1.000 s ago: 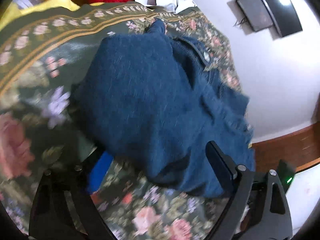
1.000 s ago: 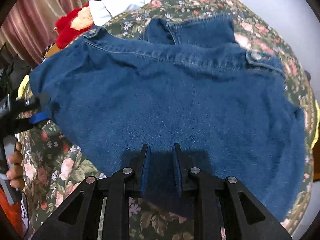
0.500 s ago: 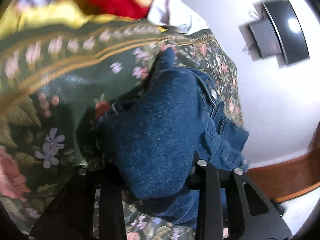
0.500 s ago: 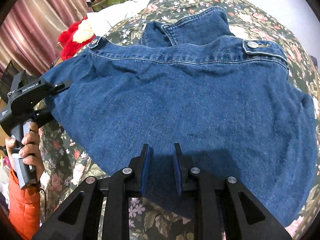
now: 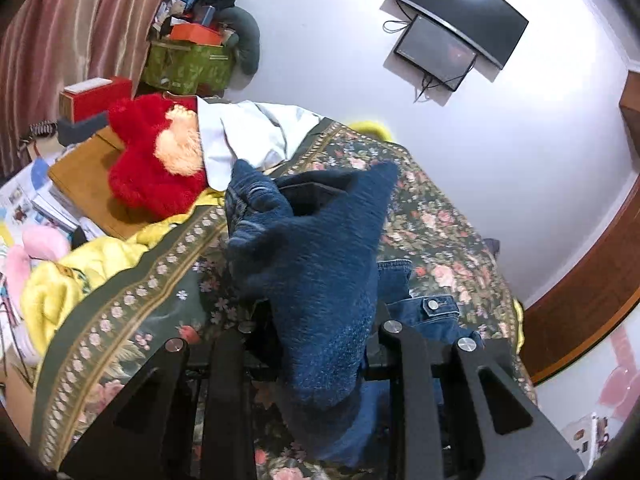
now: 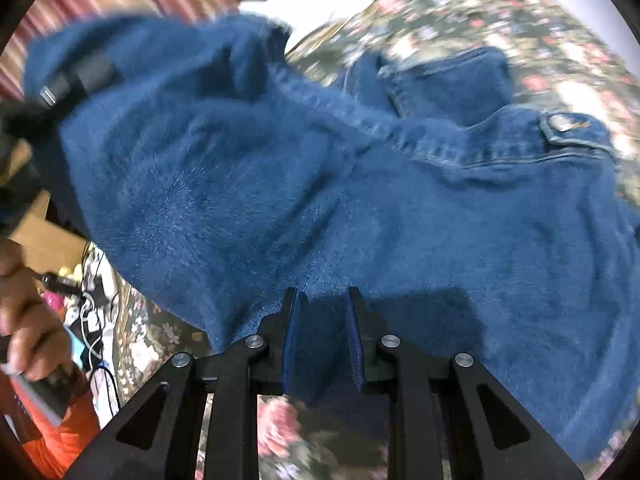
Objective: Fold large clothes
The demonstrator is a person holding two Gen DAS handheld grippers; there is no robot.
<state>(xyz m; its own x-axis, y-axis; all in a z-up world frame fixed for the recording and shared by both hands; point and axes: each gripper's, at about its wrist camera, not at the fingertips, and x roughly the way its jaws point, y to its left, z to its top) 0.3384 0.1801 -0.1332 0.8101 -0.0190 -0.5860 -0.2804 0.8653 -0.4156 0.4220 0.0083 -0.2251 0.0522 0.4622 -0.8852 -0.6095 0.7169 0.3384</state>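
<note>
Behind bunched denim jacket (image 5: 320,264), left gripper (image 5: 316,320) fingertips.

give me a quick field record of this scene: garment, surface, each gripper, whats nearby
garment: denim jacket, one side lifted off the bed
surface: floral bedspread
left gripper: shut on denim jacket, holding it raised
right gripper: shut on denim jacket hem
nearby: red plush toy, white shirt, yellow blanket

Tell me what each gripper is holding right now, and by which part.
Both hold the denim jacket. The left gripper pinches a bunched, lifted side of it; which part exactly is unclear. The right gripper clamps its near bottom edge.
</note>
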